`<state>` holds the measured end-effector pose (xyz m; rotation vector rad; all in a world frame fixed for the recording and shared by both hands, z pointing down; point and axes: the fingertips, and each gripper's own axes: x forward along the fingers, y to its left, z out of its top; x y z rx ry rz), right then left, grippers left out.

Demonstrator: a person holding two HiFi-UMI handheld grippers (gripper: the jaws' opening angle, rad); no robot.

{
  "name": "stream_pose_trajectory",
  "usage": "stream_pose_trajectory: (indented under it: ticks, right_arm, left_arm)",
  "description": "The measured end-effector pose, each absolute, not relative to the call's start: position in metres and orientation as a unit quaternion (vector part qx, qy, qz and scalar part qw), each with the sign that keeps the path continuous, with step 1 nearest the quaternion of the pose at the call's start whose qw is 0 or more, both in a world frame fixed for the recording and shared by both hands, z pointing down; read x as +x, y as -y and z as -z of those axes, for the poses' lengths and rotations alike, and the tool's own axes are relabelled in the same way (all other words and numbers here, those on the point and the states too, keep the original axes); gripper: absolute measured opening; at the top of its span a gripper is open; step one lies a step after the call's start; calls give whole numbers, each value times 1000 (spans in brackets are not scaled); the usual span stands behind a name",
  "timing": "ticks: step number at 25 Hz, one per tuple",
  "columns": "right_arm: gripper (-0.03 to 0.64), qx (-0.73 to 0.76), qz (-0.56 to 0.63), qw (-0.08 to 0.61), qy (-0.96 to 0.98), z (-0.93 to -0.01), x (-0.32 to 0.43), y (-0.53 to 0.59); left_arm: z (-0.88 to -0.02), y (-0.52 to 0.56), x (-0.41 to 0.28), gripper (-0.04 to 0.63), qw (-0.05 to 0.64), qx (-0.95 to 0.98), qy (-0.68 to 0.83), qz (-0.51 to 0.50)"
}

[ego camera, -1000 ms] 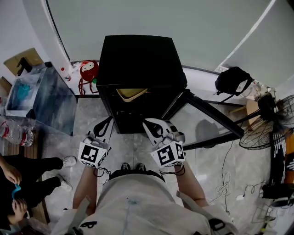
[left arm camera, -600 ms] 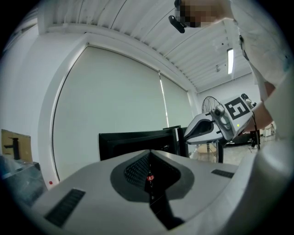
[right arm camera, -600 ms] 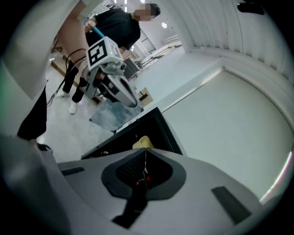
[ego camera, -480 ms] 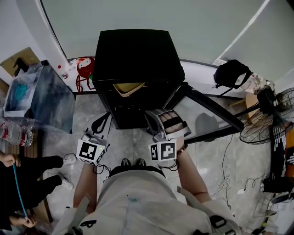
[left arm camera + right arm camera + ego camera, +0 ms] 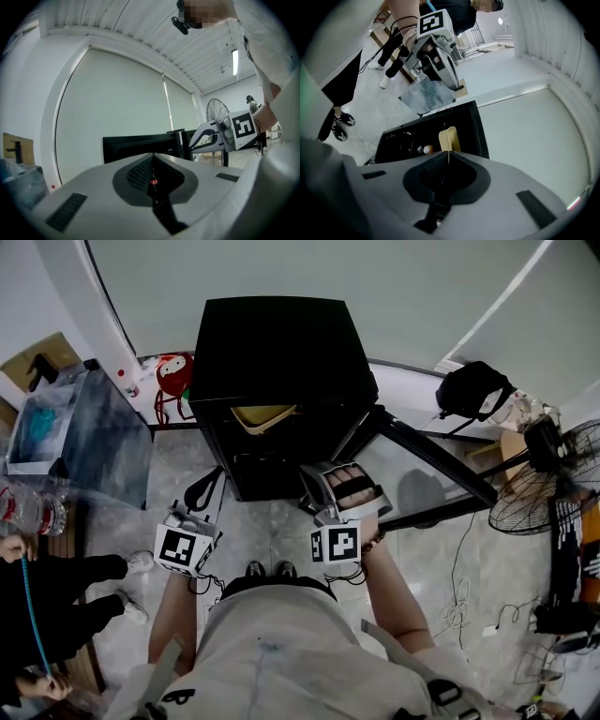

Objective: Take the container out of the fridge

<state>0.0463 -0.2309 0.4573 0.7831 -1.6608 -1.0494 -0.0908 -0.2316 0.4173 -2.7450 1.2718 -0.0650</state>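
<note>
A person stands facing a small black fridge (image 5: 281, 348), its door (image 5: 422, 458) swung open to the person's right. The beige container (image 5: 263, 416) sits on the top shelf inside. The left hand-held gripper (image 5: 152, 157) and right hand-held gripper (image 5: 449, 154) hover short of the opening, jaws pressed together, holding nothing.

Wearer: pale short-sleeved shirt (image 5: 281, 643), grey shoulder straps (image 5: 165, 669), black shoes (image 5: 255, 569). Left gripper (image 5: 210, 487) and right gripper (image 5: 330, 479): light grey shells, dark ribbed jaw pads (image 5: 138, 171), black-and-white marker cubes (image 5: 182, 550), black wrist cables (image 5: 202, 590).
</note>
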Motion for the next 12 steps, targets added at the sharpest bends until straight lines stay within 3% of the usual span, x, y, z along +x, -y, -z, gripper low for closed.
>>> stream_pose_trajectory:
  ticks: [4,5,7,12]
  right_arm:
    - [21,323,419,495,690,-463,49,231]
    - [76,322,412,496,694,-466,49,232]
    - [257,321,397,495,703,-471,49,234]
    - [284,327,399,485,706,-468,49,236]
  left_arm:
    - [-415,231,-91,6,60,-904,-422,21]
    - [-415,231,-92,6,60,-904,-422,21]
    - [-415,231,-93,6,58,-903,-425,19]
    - [-418,232,-93,6,59,-903,-424,16]
